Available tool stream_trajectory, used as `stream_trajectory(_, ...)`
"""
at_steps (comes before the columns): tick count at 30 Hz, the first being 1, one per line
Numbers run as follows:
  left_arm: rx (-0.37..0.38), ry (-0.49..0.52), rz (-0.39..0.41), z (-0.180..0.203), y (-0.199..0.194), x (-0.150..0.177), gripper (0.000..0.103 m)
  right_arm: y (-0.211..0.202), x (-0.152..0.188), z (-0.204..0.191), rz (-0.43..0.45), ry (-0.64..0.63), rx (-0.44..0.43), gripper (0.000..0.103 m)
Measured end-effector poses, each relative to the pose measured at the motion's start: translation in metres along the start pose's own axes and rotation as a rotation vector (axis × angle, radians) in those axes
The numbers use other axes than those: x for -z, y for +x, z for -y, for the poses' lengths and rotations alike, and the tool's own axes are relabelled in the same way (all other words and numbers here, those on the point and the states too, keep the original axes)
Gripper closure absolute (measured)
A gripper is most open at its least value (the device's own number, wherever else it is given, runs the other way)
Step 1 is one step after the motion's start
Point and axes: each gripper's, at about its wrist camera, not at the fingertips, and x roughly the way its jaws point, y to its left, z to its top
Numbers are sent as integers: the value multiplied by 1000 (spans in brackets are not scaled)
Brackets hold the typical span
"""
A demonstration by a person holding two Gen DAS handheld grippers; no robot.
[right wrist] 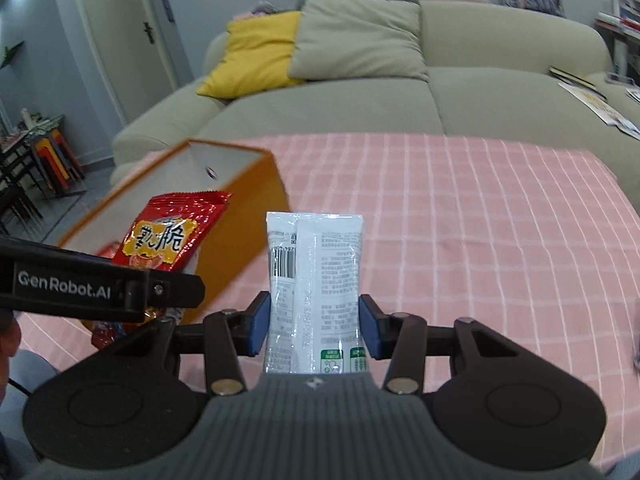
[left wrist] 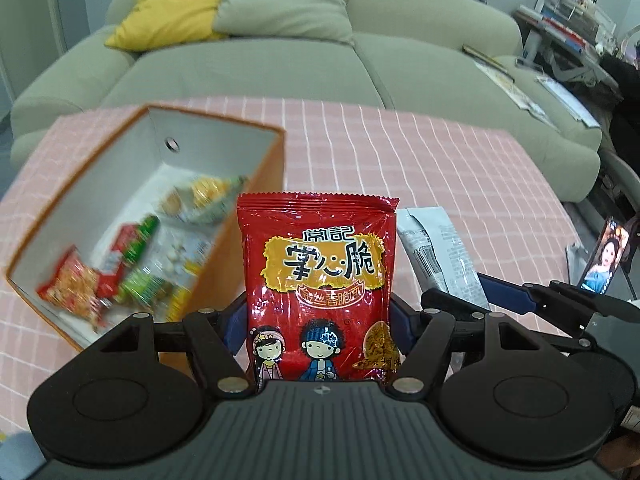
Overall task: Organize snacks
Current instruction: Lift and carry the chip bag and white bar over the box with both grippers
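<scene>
My left gripper (left wrist: 318, 328) is shut on a red snack packet (left wrist: 318, 276) with cartoon children on it, held upright above the table. To its left stands an orange box (left wrist: 260, 184) with a white inside, holding several snack packets (left wrist: 132, 268). My right gripper (right wrist: 314, 324) is shut on a white packet (right wrist: 316, 280) with a barcode, its blue pads (right wrist: 258, 322) pressing both sides. In the right wrist view the red snack packet (right wrist: 168, 236) and the left gripper's black finger (right wrist: 100, 286) hang at the left, in front of the orange box (right wrist: 248, 208). The white packet (left wrist: 436, 252) also shows right of the red one.
The table wears a pink checked cloth (right wrist: 460, 232). A pale green sofa (right wrist: 380, 92) with a yellow cushion (right wrist: 256, 52) stands behind it, papers on its right end. A phone (left wrist: 606, 260) with a lit screen stands at the table's right edge.
</scene>
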Motion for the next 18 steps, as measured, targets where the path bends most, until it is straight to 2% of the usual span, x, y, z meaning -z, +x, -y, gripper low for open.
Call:
stream_trajectory(10,-45,-16,84,-54,-28,-35,25,10,-49,-62,37,-75,-97,59)
stream_trajectory(18,-76,-37,88,-90,-25,-53,25,31,-82,-108,45,-154,-140,59)
